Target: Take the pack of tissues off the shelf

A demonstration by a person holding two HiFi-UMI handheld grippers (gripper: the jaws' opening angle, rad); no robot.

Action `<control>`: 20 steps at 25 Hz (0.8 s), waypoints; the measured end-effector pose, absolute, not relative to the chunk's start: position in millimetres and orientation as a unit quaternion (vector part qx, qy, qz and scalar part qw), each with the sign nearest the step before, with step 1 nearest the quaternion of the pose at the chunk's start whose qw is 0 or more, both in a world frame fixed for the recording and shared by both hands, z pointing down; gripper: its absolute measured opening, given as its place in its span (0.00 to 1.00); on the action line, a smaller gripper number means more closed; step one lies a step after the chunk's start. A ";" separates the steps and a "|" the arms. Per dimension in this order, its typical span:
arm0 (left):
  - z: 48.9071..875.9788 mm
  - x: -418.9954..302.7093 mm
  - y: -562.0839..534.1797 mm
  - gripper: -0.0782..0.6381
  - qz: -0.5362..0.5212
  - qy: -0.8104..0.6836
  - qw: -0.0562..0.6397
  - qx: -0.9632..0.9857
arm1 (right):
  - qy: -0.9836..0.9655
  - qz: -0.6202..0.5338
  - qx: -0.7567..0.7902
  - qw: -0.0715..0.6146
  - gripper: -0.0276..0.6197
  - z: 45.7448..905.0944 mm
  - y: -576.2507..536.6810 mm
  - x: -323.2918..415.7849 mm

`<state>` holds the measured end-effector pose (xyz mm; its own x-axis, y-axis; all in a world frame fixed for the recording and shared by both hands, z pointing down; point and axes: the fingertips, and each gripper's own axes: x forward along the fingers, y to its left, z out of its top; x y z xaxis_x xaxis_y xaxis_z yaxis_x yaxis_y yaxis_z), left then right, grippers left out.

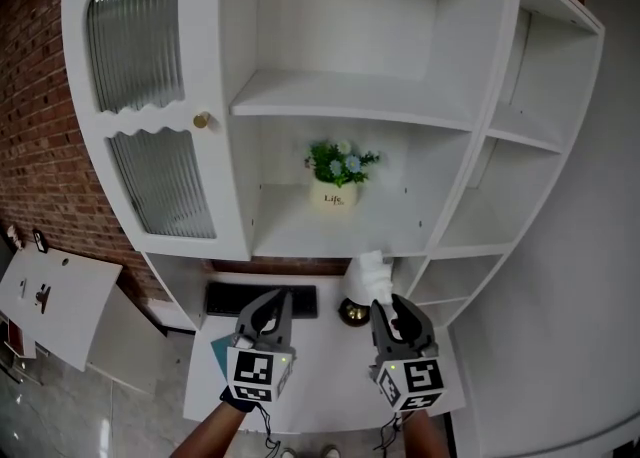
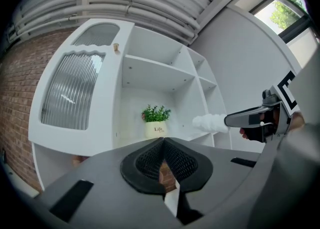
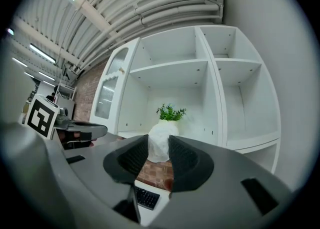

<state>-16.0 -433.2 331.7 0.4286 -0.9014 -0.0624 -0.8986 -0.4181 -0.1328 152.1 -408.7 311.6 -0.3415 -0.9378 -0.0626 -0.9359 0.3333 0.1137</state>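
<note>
Well, my right gripper (image 1: 387, 309) has the pack (image 3: 159, 143) pinched between part-closed jaws, in the air just before the shelf (image 1: 300, 243), near the plant (image 1: 338, 174). I should squeeze firmly without crushing it and draw it level, straight towards me. My left gripper (image 1: 272, 308) is closed on nothing.

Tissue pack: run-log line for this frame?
right gripper: shut on tissue pack | pack: held in front of shelf | left gripper: shut, empty | potted plant: on shelf
</note>
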 end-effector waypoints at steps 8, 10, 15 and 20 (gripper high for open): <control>350.3 -20.7 -427.7 0.13 -0.018 0.539 0.067 -0.839 | -0.824 -0.049 0.563 0.018 0.24 333.4 -407.2 146.5; 359.0 -23.1 -425.5 0.13 -0.025 0.542 0.065 -0.838 | -0.828 -0.044 0.559 0.024 0.24 342.8 -407.3 142.7; 394.0 -24.4 -423.6 0.13 -0.031 0.540 0.047 -0.840 | -0.837 -0.028 0.546 0.035 0.24 375.9 -407.2 127.9; 451.6 -21.9 -415.7 0.13 -0.061 0.537 0.033 -0.841 | -0.846 -0.003 0.529 0.066 0.24 434.7 -401.6 106.5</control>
<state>-21.9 -415.7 451.6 0.4161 -0.9069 0.0670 -0.8987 -0.4213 -0.1216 106.5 -401.6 434.7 -0.4307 -0.8959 0.1092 -0.8952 0.4394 0.0746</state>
